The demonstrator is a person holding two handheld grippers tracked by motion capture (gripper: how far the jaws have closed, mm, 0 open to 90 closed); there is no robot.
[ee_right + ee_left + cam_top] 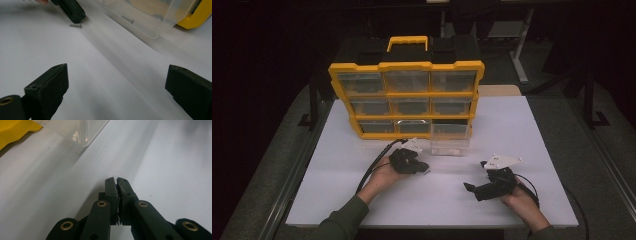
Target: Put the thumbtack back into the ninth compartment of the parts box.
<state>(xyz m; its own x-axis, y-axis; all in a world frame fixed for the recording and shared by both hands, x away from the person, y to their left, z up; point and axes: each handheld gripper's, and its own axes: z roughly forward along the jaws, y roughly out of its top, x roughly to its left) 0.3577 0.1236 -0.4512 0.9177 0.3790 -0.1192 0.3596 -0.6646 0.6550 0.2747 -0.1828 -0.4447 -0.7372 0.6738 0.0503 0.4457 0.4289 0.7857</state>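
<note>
The organizer [407,97] is stood upright at the back of the counter [522,135]. A drawer [450,141] is set out just before it, a screw [127,19] lying inside. Another screw [75,25] is found on the counter, left of the drawer.

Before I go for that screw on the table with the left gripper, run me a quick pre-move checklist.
1. Screw lying free on the table: ok.
2. Left gripper open to take it: not ok, jaws are together.
3. Left gripper close to the screw: ok, its tip sits right beside it.
4. Right gripper out of the way: ok, open and apart.
5. Clear drawer out of the yellow organizer: ok, one screw inside.
</note>
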